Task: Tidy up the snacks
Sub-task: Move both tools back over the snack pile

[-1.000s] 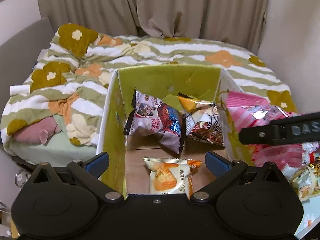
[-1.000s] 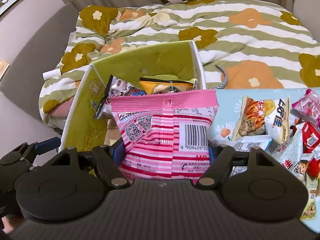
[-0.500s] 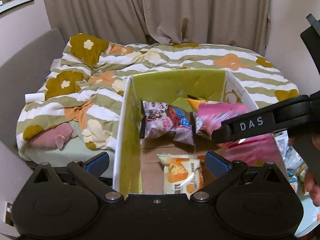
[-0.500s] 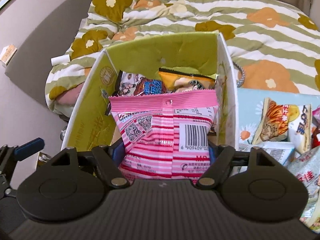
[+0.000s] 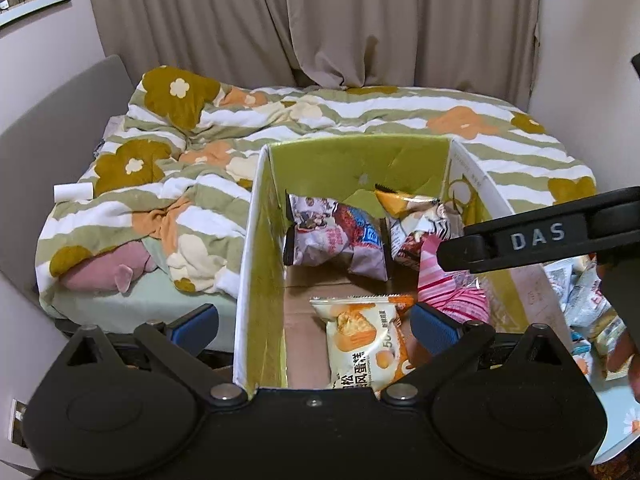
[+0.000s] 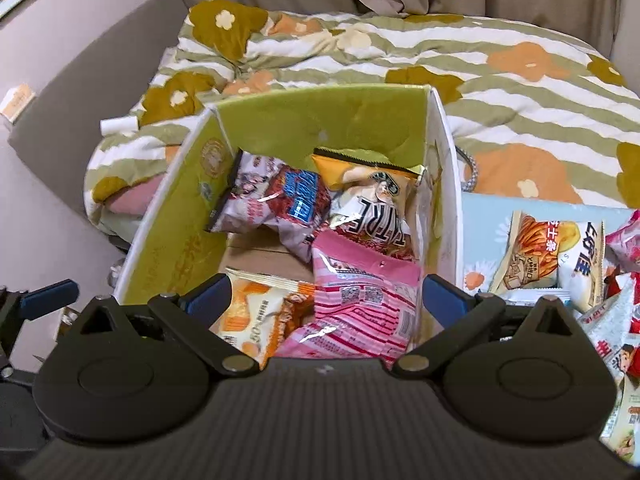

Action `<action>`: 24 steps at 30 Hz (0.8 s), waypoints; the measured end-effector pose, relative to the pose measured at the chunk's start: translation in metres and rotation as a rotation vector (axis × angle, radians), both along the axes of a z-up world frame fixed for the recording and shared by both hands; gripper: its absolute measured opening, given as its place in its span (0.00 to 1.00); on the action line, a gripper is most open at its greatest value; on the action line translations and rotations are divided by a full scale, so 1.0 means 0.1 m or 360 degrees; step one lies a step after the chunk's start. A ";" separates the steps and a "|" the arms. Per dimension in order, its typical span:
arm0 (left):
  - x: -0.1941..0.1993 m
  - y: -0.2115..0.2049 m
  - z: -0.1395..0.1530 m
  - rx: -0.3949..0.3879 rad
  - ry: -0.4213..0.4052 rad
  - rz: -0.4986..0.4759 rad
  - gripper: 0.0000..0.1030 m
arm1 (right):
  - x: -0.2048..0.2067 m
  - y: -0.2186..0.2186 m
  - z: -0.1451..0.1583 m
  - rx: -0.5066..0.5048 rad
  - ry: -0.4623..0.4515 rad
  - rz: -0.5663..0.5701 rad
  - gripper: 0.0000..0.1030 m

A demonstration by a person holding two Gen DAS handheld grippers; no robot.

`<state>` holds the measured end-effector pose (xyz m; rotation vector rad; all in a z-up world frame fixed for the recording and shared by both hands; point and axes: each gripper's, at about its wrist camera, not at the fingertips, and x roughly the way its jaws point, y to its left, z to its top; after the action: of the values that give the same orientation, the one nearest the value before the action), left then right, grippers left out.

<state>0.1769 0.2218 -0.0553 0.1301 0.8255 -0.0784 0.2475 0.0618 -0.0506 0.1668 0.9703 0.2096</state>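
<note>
A green-lined cardboard box [image 5: 258,248] [image 6: 172,232] holds several snack bags. A pink striped bag [image 6: 360,304] [image 5: 452,292] lies loose in the box's near right corner, beside a white-and-orange cake bag [image 6: 260,312] [image 5: 360,336]. A purple bag [image 6: 276,200] [image 5: 336,236] and a yellow-topped bag [image 6: 372,192] [image 5: 416,216] lean at the back. My right gripper [image 6: 324,292] is open above the pink bag, holding nothing. My left gripper [image 5: 312,320] is open and empty, straddling the box's near left wall.
More snack bags [image 6: 548,256] lie on a light blue table [image 6: 476,216] right of the box. A bed with a flowered quilt [image 5: 360,120] lies behind. A grey headboard [image 5: 52,132] and curtains [image 5: 360,20] bound the far side.
My right gripper moved over the box, opened and let go of the pink striped bag, which now lies inside. My left gripper drew back and rose a little.
</note>
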 end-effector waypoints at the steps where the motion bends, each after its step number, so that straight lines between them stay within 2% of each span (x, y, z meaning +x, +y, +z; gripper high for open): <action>1: -0.01 0.01 0.03 -0.0005 -0.0008 0.0004 1.00 | -0.03 -0.02 0.04 -0.0001 -0.0005 -0.0002 1.00; 6: -0.09 -0.05 0.17 -0.0018 -0.0058 -0.0049 1.00 | -0.23 -0.13 0.26 -0.0019 -0.0062 -0.0059 1.00; 12: -0.19 -0.25 0.32 -0.0086 -0.0127 -0.0204 1.00 | -0.58 -0.39 0.52 -0.0056 -0.0142 -0.0129 1.00; 14: -0.23 -0.36 0.35 -0.0120 -0.0145 -0.0272 1.00 | -0.70 -0.51 0.57 -0.0070 -0.0174 -0.0171 1.00; 17: -0.30 -0.54 0.38 -0.0108 -0.0171 -0.0337 1.00 | -0.90 -0.74 0.61 -0.0066 -0.0204 -0.0254 1.00; 20: -0.39 -0.73 0.41 -0.0100 -0.0187 -0.0376 1.00 | -1.10 -1.01 0.64 -0.0070 -0.0225 -0.0312 1.00; 24: -0.50 -1.01 0.42 -0.0080 -0.0185 -0.0386 1.00 | -1.36 -1.38 0.66 -0.0150 -0.0275 -0.0340 1.00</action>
<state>0.1266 0.1210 -0.0129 0.1856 0.6881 -0.3171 0.1115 -0.0758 0.0155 0.1617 0.7824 -0.0184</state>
